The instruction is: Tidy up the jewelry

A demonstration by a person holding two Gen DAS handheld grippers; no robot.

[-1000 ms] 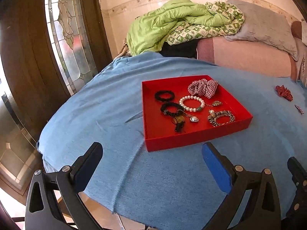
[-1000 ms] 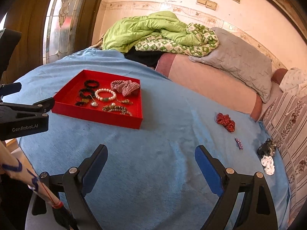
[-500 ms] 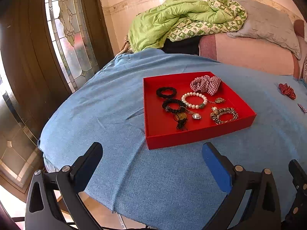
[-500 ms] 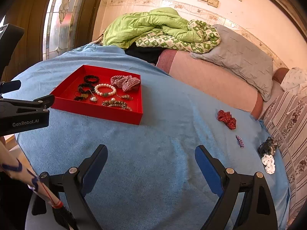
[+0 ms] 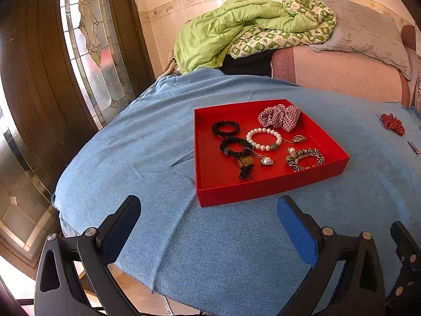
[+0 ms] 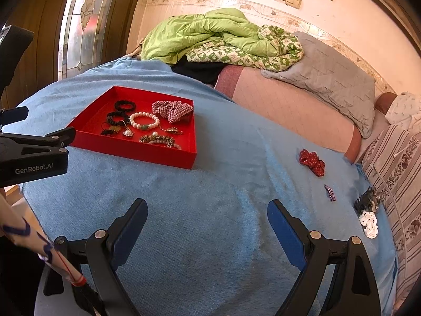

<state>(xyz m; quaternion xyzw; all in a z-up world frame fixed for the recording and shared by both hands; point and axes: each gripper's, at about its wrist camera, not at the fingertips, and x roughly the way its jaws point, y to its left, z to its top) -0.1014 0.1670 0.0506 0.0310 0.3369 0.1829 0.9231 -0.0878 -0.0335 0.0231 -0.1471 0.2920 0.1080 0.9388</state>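
From the left wrist camera, the left gripper [image 5: 208,221] hangs over the near edge of a blue cloth-covered table [image 5: 236,250], its two blue-padded fingers spread wide apart with nothing between them. Just beyond it lies a shallow red rectangular tray [image 5: 263,192]. Inside the tray sit a plain black hair tie [image 5: 225,128], a black beaded hair tie [image 5: 235,146], a white pearl bracelet with one green bead [image 5: 264,139], a red-and-white checked fabric scrunchie [image 5: 279,117] at the far corner, a gold oval pendant [image 5: 300,139], a silver-rimmed pearl pendant [image 5: 267,161] and a leopard-patterned beaded bracelet [image 5: 305,159] near the right wall. To the right, well apart from the tray, a red dotted scrunchie [image 5: 392,123] lies on the cloth. Behind the table a green quilt [image 5: 236,29] is piled beside a grey pillow [image 5: 368,31].

From the right wrist camera, the right gripper [image 6: 208,223] is likewise held with its fingers wide apart and empty, low over the cloth. The tray [image 6: 136,152] lies ahead to the left, with the black body of the left gripper at the left edge near it. On the right side of the cloth, the red scrunchie [image 6: 311,162], a small dark patterned hair clip [image 6: 330,192], a dark scrunchie [image 6: 367,200] and a white dotted scrunchie [image 6: 369,222] lie outside the tray, the last two touching at the table's edge.
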